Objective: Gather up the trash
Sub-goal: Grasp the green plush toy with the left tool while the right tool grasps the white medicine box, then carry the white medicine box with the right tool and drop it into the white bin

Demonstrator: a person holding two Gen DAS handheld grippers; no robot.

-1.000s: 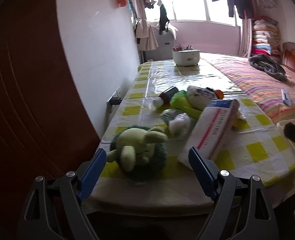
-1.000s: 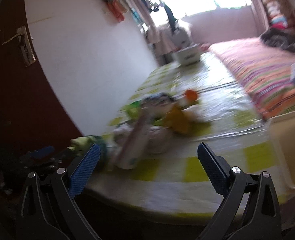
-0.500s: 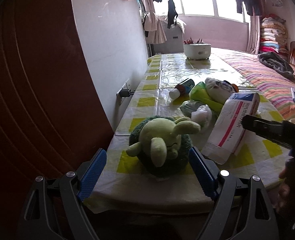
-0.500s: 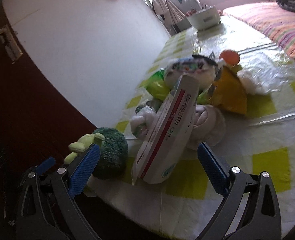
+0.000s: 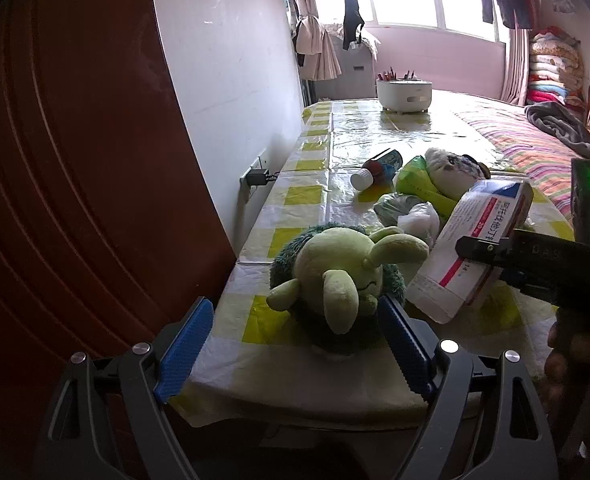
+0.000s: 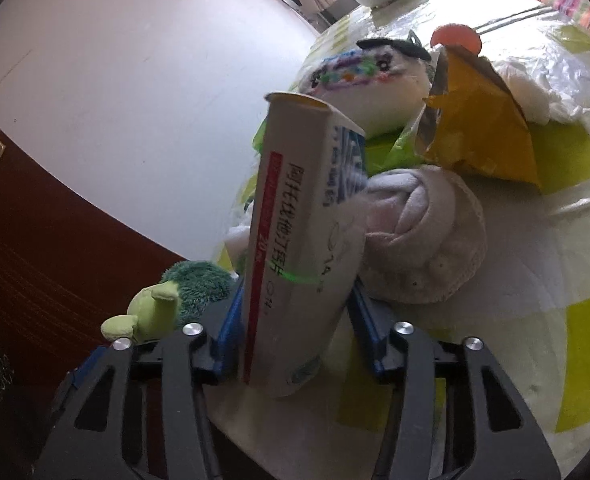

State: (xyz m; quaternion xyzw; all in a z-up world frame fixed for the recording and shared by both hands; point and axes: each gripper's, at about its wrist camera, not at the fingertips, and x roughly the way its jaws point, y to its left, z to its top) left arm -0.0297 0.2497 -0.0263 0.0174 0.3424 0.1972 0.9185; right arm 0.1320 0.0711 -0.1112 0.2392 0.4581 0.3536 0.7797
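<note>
So the right tool [image 6: 295, 312] has its blue pads on either side of the medicine box [image 6: 299, 240], down near the box's lower end, and it looks like they're pinching it, with the far end sticking up and away from the tool. From the left tool's side you can see the box [image 5: 471, 248] leaning with its bottom corner on the surface [image 5: 315, 196].

It's a thin cardboard carton, so probably really light and likely empty or close to it (the top flap looks open). Stiff along the edges but the wide faces will cave if squeezed hard. A grip this low on a long box means it might pivot, so I'd hold closer to the middle if it wobbles. The printed finish looks a bit slick too.

The left tool [image 5: 295, 340] is spread wide open, holding nothing, with the green plush toy [image 5: 335, 276] sitting right ahead between its fingers. Just beyond the box there's a yellow wrapper [image 6: 483, 128] and a rolled white cloth [image 6: 427, 240], soft crinkly stuff that should pick up easily.
</note>
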